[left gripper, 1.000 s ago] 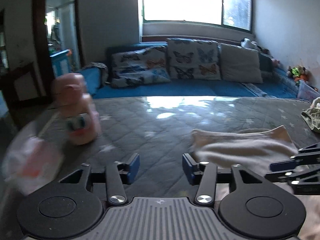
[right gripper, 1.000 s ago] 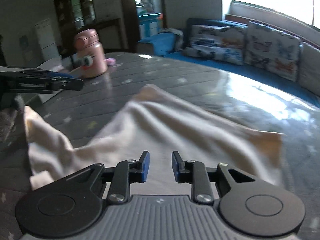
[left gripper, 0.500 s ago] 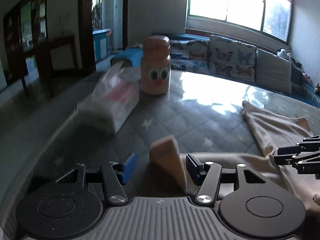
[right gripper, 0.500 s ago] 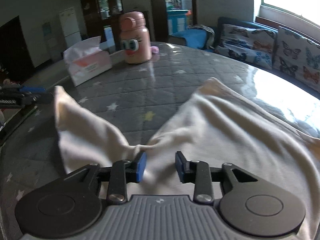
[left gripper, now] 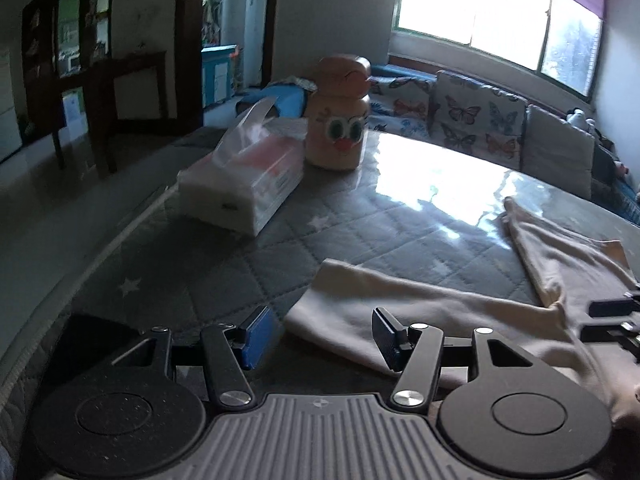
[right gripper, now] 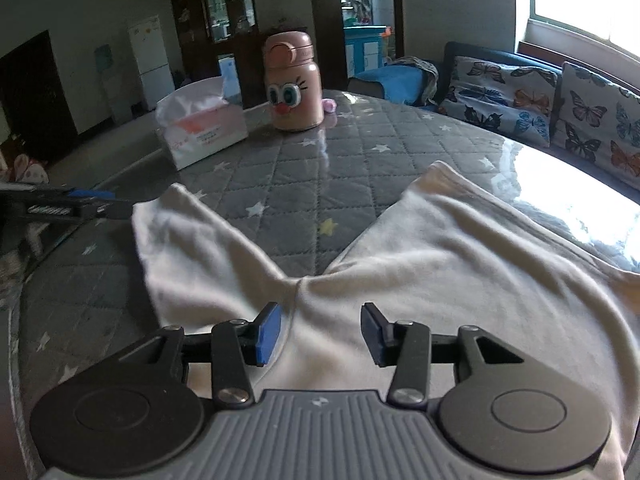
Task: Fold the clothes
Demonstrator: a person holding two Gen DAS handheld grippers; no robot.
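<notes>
On quilted table (right gripper: 360, 148): cream garment (right gripper: 460, 248) spread flat, well short of pink bottle (right gripper: 294, 84). Tissue box (right gripper: 200, 132) just left of bottle. Left gripper (left gripper: 316, 332) over garment's near corner, jaws apart, empty. Right gripper (right gripper: 320, 330) over garment, jaws apart, empty.

A pink bottle (right gripper: 292, 82) with a cartoon face stands upright at upper centre of the right wrist view, on a grey quilted star-pattern table cover (right gripper: 340, 168). A tissue box (right gripper: 200, 130) sits just left of it, tissue protruding from the top. Butterfly-print cushions (right gripper: 560, 108) line a blue sofa (left gripper: 404, 74) at right, below a bright window (left gripper: 500, 20); a white refrigerator (right gripper: 150, 60) stands at upper left.
</notes>
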